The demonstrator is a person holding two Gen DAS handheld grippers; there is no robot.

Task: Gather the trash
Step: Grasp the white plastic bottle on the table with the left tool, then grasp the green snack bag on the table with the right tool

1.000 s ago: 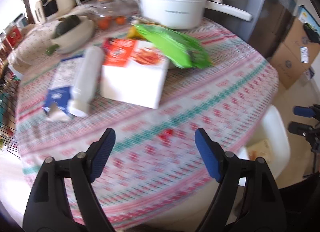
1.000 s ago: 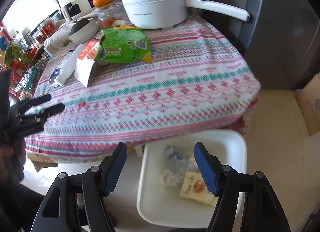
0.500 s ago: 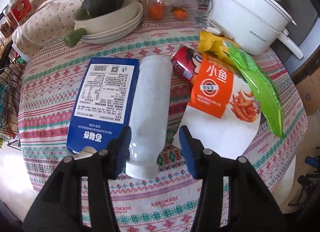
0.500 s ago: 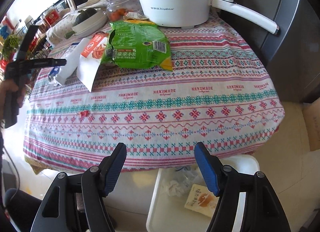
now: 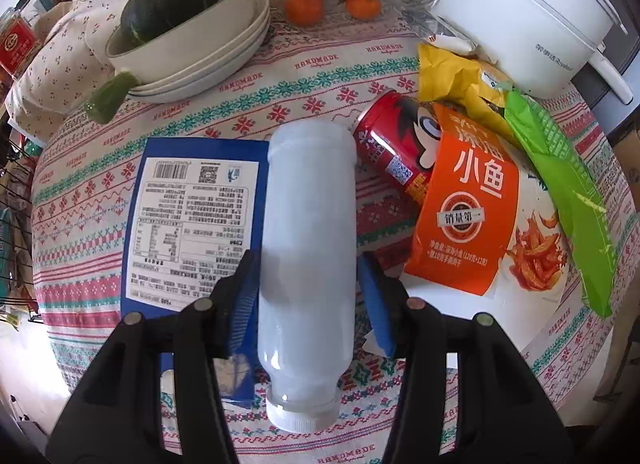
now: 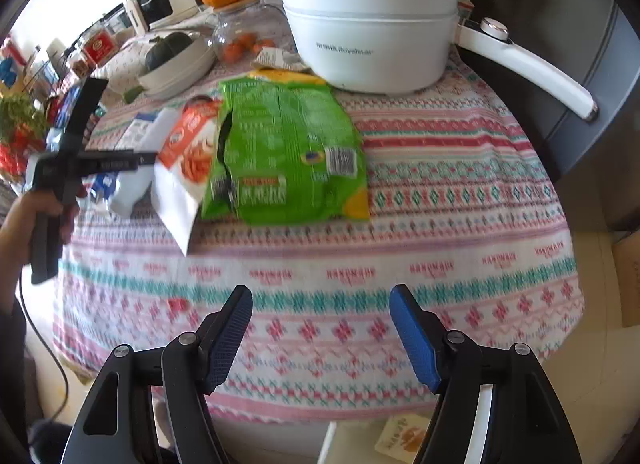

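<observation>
Trash is spread on the patterned tablecloth [image 5: 304, 76]. A big white pot [image 6: 368, 24] is set at the far side. The green bag [image 6: 288, 148] is laid over the orange bag [image 5: 464, 208], beside a blue carton [image 5: 192, 216] and red can [image 5: 392, 152]. A green squash is held in stacked bowls [image 5: 192, 56]. The white bottle [image 5: 308, 248] is squeezed by the left gripper [image 5: 307, 300]. The right gripper [image 6: 321, 334] is held wide, with nothing inside.

Red can [image 5: 390, 152] half hidden under orange snack bag [image 5: 466, 204]; white bin [image 6: 404, 440] cut by bottom edge.
</observation>
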